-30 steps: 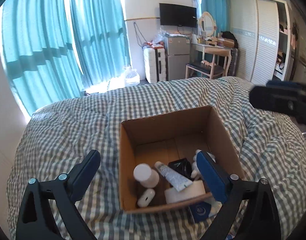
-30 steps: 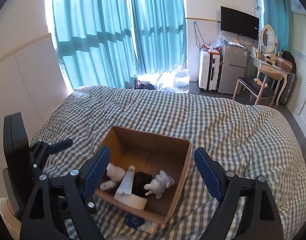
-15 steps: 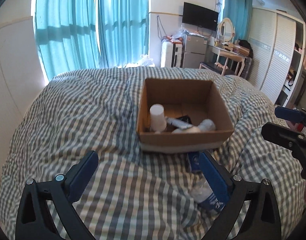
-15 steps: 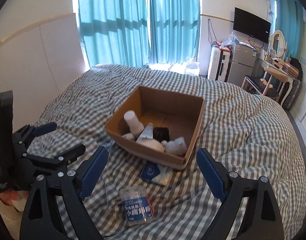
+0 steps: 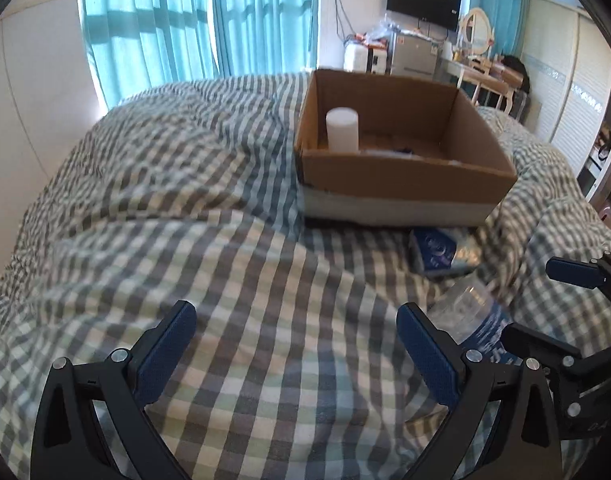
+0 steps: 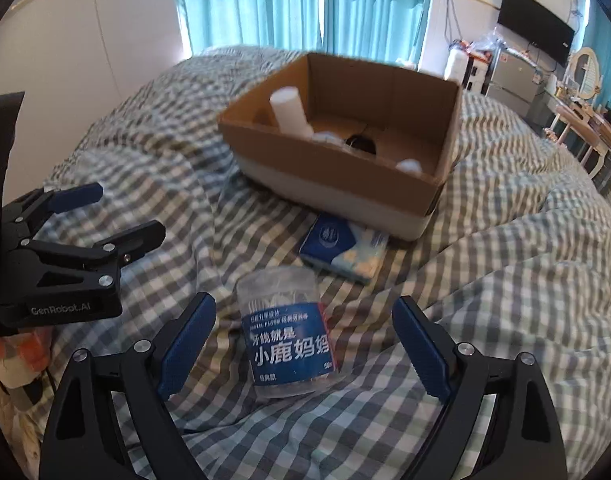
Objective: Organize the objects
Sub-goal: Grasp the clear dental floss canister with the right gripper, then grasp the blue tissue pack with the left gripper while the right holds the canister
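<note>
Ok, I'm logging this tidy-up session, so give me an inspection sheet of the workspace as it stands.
Surface: checked duvet, rumpled.
Job's things: cardboard box holding a white bottle and small items; floss jar lying on the duvet; blue packet by the box's front.
Clutter: nothing seen.
Grippers: right gripper open, fingers on either side of the jar; left gripper open, empty.
Cables: wall cable beside the TV.
Surroundings: teal curtains, fridge, dressing table.
</note>
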A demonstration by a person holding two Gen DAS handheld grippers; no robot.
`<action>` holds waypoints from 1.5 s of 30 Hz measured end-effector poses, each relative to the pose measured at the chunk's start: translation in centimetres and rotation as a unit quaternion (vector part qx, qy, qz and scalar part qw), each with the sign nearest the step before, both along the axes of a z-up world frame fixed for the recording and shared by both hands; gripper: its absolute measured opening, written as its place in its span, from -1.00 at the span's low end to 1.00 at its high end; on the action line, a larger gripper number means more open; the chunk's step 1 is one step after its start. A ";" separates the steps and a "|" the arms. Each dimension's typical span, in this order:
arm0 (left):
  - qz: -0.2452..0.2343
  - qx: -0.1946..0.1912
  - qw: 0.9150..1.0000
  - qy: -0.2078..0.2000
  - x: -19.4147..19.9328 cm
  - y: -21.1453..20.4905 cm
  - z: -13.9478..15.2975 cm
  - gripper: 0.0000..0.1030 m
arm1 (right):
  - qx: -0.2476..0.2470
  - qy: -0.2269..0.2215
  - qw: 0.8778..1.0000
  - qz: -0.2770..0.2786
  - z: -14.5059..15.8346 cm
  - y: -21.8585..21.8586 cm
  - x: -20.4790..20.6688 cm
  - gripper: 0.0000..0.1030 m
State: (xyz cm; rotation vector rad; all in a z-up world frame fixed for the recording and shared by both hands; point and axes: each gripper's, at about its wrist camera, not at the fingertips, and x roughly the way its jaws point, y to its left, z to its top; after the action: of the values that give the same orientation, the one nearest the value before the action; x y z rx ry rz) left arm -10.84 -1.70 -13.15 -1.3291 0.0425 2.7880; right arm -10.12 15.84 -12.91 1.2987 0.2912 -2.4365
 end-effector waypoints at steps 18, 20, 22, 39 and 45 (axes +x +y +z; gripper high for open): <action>0.006 -0.003 1.000 -0.024 -0.6 0.0 -0.9 1.00 | 0.011 -0.089 0.996 0.025 -6.1 -1.1 -2.2 0.28; 0.005 -0.008 1.000 -0.026 -0.8 0.2 -0.8 1.00 | -0.008 -0.079 0.997 0.024 -5.0 -0.5 -1.8 0.28; 0.003 -0.009 1.000 -0.027 -1.0 0.5 -0.5 1.00 | -0.028 -0.063 0.998 0.011 -3.1 0.8 -1.6 0.27; -0.089 0.001 0.995 -0.038 -8.4 12.5 -2.1 1.00 | -0.053 0.025 0.993 -0.107 3.6 11.8 -7.8 0.28; -0.084 0.015 0.995 -0.057 -9.8 14.1 -4.7 1.00 | -0.095 -0.003 0.988 -0.118 1.6 13.4 -8.2 0.28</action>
State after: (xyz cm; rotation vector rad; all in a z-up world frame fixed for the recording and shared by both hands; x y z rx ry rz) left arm -20.67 12.39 -17.90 -1.4034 0.1022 2.5613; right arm -18.37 29.21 -11.35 1.3184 -0.1017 -2.5773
